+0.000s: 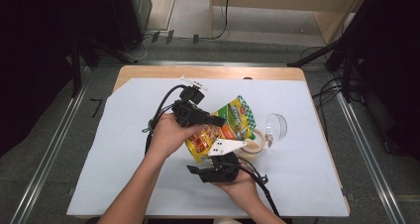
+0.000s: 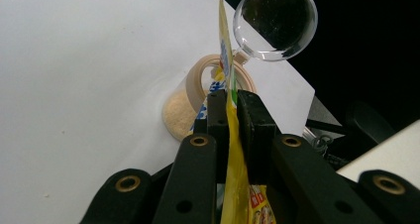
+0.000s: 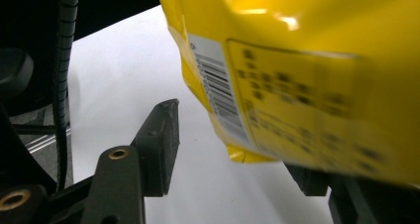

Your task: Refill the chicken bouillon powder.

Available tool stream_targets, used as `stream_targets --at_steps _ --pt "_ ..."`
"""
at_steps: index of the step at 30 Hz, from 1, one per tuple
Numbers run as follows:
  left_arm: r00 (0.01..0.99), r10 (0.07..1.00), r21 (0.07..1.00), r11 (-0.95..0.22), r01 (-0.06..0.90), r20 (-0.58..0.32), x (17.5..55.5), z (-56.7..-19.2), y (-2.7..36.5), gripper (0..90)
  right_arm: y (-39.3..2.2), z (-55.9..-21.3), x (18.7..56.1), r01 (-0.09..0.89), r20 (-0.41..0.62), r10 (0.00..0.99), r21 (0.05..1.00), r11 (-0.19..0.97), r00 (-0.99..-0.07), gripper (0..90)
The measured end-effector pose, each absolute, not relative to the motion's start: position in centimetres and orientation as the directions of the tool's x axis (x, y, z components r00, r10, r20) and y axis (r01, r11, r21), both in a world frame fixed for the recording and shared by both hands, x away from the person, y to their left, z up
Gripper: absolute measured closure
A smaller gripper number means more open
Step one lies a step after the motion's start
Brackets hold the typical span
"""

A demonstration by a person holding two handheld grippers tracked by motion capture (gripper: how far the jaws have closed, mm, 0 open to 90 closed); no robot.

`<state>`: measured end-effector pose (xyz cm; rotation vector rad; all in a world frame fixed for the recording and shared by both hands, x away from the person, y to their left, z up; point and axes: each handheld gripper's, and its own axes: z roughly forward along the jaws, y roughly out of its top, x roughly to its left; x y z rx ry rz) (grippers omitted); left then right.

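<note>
Above the middle of the bench (image 1: pixel 124 149), the yellow snack pouch (image 1: pixel 225 127) hung tilted, clear of the white cover; the left tongs (image 1: pixel 218 120) were pressed together on its upper edge, pinching the thin film between both pads (image 2: pixel 220 117); the right tongs (image 1: pixel 200 170) stood spread at the pouch's lower corner, one pad (image 3: pixel 161 144) visibly apart from it, gripping nothing; just beside the pouch stood a clear jar (image 1: pixel 253 145) of pale grains, its hinged lid (image 1: pixel 276 126) swung open.
</note>
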<state>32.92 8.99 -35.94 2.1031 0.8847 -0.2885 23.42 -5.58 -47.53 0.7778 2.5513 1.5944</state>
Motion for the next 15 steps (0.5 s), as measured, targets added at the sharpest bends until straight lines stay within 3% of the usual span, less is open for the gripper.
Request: stream_targets --at_steps 15 --pt "0.733 0.461 0.597 -0.429 0.677 -0.5 32.57 -36.82 9.9 85.4 -6.35 -48.5 23.21 0.406 0.218 0.45 0.832 0.378 -0.866 44.5"
